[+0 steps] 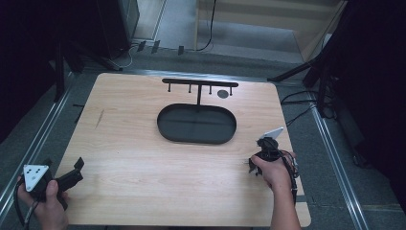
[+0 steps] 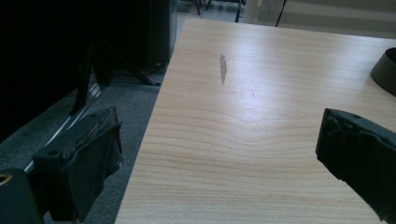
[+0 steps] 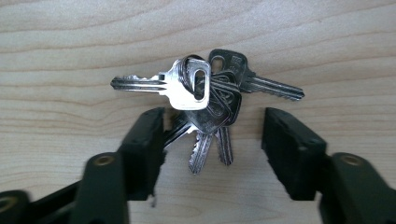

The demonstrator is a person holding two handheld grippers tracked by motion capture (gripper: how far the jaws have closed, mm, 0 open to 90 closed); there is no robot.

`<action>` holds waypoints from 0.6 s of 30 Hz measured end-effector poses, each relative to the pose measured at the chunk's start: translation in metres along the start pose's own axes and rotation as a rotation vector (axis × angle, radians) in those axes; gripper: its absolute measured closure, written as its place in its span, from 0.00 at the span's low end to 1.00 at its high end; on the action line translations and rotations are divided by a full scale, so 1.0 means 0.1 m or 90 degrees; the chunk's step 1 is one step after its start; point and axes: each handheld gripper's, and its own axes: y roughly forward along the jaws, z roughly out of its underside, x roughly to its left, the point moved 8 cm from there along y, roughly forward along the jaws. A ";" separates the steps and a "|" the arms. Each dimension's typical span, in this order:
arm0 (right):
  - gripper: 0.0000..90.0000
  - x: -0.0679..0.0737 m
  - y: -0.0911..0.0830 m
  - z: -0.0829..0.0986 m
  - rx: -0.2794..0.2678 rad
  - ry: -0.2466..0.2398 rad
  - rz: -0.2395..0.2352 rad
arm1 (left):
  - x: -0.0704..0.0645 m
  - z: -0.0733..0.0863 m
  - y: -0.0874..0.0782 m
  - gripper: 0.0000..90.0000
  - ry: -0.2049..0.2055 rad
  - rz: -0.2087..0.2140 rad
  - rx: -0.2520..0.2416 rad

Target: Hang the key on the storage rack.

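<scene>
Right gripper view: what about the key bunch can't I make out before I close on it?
- Key ring: partly covered by overlapping key heads.
- Lower keys: one shaft goes behind the right hand-held gripper's open left jaw.
- Stamped lettering on the back key: too small to read.
- High view: the bunch is hidden under the hand.

Looks like a lab or recording studio setup, not a home: a bare wooden table (image 1: 143, 143) sits on grey carpet (image 1: 330, 158), with black stand legs (image 1: 297, 74) and loose cables (image 1: 294, 98) in the dark upper corners of the high view.
</scene>
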 end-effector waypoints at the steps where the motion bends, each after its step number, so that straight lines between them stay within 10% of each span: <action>1: 0.50 0.00 0.00 0.00 -0.001 -0.005 -0.011 | 0.00 0.00 0.00 0.01 0.001 0.001 0.000; 11: 0.92 -0.14 -0.09 0.02 -0.017 -0.039 -0.031 | -0.01 0.00 0.00 0.01 0.000 0.010 0.000; 18: 0.67 -0.06 -0.16 0.03 -0.040 -0.060 -0.051 | -0.01 0.00 0.01 0.01 0.001 0.011 0.001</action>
